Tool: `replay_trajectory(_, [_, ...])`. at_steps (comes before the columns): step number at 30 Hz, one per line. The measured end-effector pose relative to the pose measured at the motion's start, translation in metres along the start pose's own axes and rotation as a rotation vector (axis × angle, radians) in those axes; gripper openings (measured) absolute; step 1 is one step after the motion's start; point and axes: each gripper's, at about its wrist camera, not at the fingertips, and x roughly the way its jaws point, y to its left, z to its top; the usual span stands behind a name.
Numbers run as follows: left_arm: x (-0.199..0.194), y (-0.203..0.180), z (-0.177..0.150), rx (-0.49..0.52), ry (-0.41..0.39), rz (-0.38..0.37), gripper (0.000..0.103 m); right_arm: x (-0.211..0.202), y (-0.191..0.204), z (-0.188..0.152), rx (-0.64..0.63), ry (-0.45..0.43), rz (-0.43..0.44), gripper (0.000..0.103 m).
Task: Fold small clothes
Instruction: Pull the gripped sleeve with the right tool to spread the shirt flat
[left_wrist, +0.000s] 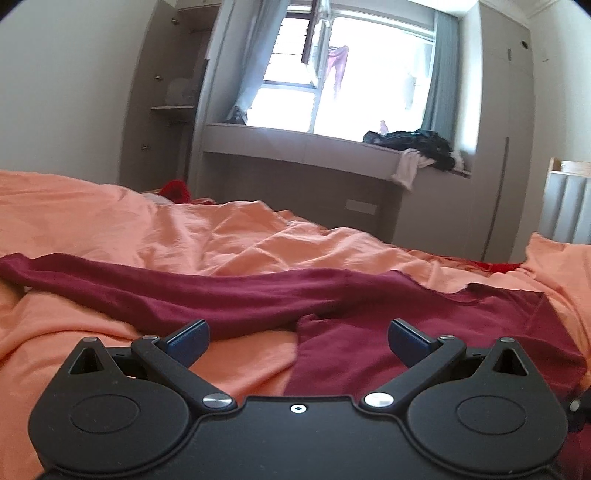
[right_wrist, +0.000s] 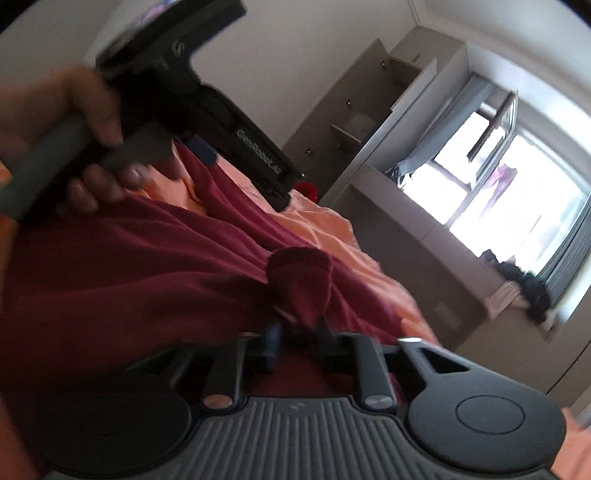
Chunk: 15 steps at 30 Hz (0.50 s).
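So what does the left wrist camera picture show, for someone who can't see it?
A dark red cloth garment lies spread across a rumpled orange bedsheet. The black left hand-held gripper sits open just before it, gripping nothing. Behind is a bright window.

Garment lies on bedsheet, w/ window behind bed.

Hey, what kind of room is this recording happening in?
Most likely a bedroom in a home. A rumpled orange bedsheet covers a bed with a maroon garment spread on it, a tall wardrobe stands open, and clothes are heaped on the window ledge.
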Motion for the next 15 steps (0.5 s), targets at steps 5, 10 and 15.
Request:
replay_trajectory(5, [0.0,-0.01,-0.004,0.012,0.004,-0.023,0.103,-0.02,-0.026,0.002,0.136,-0.055,0.046,0.074])
replay_trajectory(10, [0.004,-0.004,-0.003,-0.016,0.002,0.027,0.103,-0.006,-0.058,0.005,0.254,-0.055,0.15,0.074])
replay_trajectory(15, [0.007,0.008,0.003,-0.057,0.0,0.074,0.103,0.011,-0.082,0.003,0.365,-0.039,0.212,0.055])
